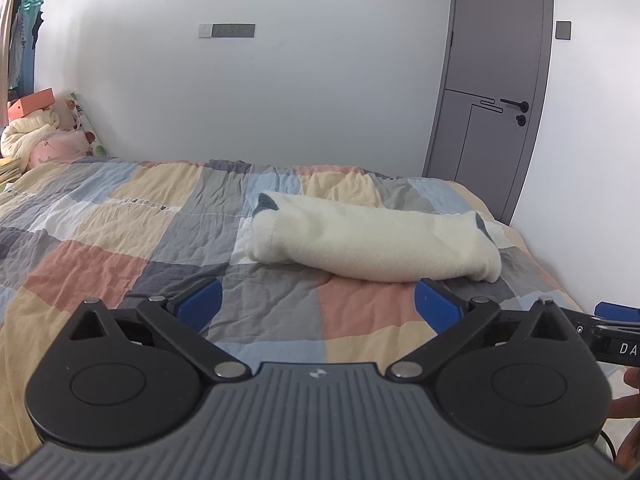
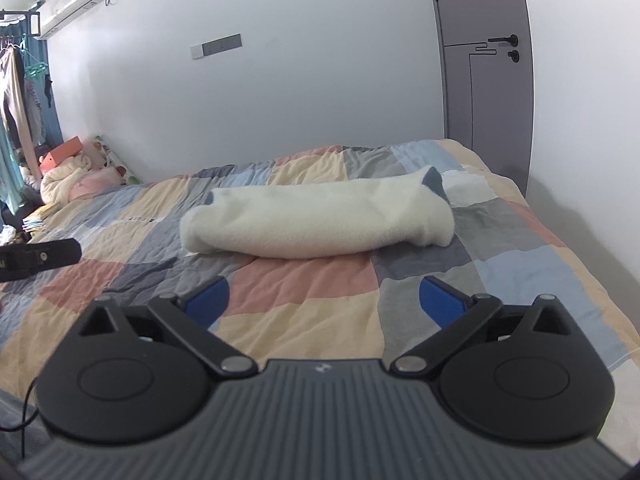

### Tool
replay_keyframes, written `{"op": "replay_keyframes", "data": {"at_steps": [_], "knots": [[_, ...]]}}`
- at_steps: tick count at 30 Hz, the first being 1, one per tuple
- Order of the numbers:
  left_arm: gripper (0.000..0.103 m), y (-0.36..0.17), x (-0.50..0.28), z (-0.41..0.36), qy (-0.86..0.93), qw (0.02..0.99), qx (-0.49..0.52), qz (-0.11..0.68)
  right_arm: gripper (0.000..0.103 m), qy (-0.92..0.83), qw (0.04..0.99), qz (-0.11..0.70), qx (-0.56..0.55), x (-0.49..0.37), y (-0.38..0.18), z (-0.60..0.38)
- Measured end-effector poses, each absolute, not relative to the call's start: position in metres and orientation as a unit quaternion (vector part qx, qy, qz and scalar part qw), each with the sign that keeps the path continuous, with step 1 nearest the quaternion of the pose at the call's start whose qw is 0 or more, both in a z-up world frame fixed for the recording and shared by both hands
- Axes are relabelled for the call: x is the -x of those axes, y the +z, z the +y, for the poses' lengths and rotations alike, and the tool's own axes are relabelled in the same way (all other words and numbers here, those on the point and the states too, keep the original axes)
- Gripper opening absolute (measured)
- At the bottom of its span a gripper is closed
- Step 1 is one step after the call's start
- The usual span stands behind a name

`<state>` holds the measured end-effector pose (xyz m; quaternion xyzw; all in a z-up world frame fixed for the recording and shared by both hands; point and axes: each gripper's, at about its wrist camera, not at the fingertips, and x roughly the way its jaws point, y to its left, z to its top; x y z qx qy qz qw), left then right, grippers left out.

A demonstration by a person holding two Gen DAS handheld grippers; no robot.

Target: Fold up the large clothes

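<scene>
Fold looks done: cream garment (image 1: 372, 240) lies bundled mid-frame on bed (image 1: 120, 216), left gripper (image 1: 318, 306) & right gripper (image 2: 324, 302) both wide, empty; next prob. withdraw.

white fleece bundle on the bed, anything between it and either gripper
Nothing visible. Only bare patchwork quilt lies between the folded white fleece bundle and the open right gripper, likewise the open left gripper.

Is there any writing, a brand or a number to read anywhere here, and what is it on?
"DA": white letters on the right gripper at the left view's right edge, cut off there.
Small emblem on the left gripper's body: a mark, no letters.
Row of dark marks on a white quilt patch: too blurred to read.
Wall switch panel: no readable text.
</scene>
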<state>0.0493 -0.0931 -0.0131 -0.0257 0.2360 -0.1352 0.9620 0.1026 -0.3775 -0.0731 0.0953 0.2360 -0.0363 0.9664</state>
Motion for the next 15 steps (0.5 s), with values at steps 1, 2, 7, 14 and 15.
{"op": "replay_keyframes", "data": {"at_steps": [1, 2, 7, 14, 15], "knots": [[0.103, -0.0130, -0.0490, -0.0932, -0.135, 0.962, 0.025, 0.236, 0.103, -0.035, 0.966, 0.237, -0.097, -0.1028, -0.0727, -0.3776], [0.103, -0.0128, -0.0488, -0.0933, -0.135, 0.962, 0.024, 0.235, 0.103, -0.036, 0.966, 0.238, -0.099, -0.1027, -0.0727, -0.3780], [0.103, -0.0121, -0.0465, -0.0938, -0.134, 0.963, 0.022, 0.232, 0.103, -0.033, 0.965, 0.241, -0.099, -0.1038, -0.0729, -0.3775], [0.103, -0.0108, -0.0463, -0.0921, -0.134, 0.963, 0.025, 0.231, 0.103, -0.033, 0.965, 0.240, -0.099, -0.1035, -0.0725, -0.3764], [0.103, -0.0107, -0.0462, -0.0924, -0.134, 0.963, 0.023, 0.231, 0.103, -0.033, 0.965, 0.241, -0.099, -0.1034, -0.0727, -0.3762]]}}
